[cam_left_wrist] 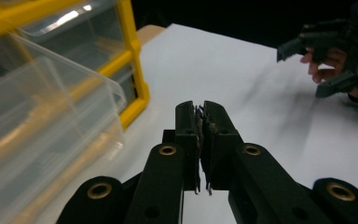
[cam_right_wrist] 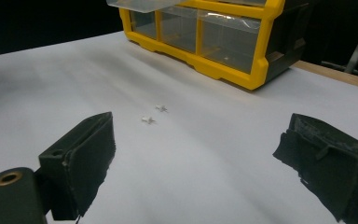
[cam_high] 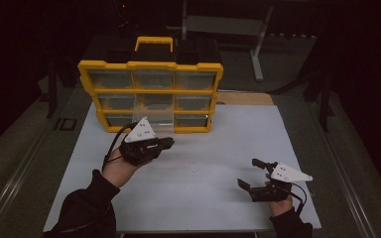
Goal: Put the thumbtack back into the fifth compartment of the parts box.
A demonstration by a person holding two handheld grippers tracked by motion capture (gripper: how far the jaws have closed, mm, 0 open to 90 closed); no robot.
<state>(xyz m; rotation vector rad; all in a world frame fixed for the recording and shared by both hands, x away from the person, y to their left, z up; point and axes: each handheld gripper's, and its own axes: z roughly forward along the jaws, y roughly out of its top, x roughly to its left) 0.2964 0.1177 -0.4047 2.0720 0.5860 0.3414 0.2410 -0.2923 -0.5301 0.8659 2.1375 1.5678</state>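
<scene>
A yellow drawer cabinet (cam_high: 150, 65) stands at the back of the white table (cam_high: 228, 134). One clear drawer (cam_high: 155, 117) in its bottom row is pulled out, and it looms at the left of the left gripper view as the drawer (cam_left_wrist: 51, 116). My left gripper (cam_high: 170, 143) hovers just in front of that drawer, pointing right. Its pads (cam_left_wrist: 214, 135) are pressed together on a small grey piece (cam_left_wrist: 198, 112) at their tip. My right gripper (cam_high: 247, 172) rests low at the front right with its jaws wide apart and nothing between them. Two tiny white pieces (cam_right_wrist: 148, 120) lie on the table ahead of it.
The cabinet (cam_right_wrist: 242, 51) has clear drawers in three rows and a yellow handle (cam_high: 154, 42) on top. A wooden strip (cam_high: 243, 98) edges the table's back right. A metal stand (cam_high: 258, 44) rises behind, and the surroundings are dark.
</scene>
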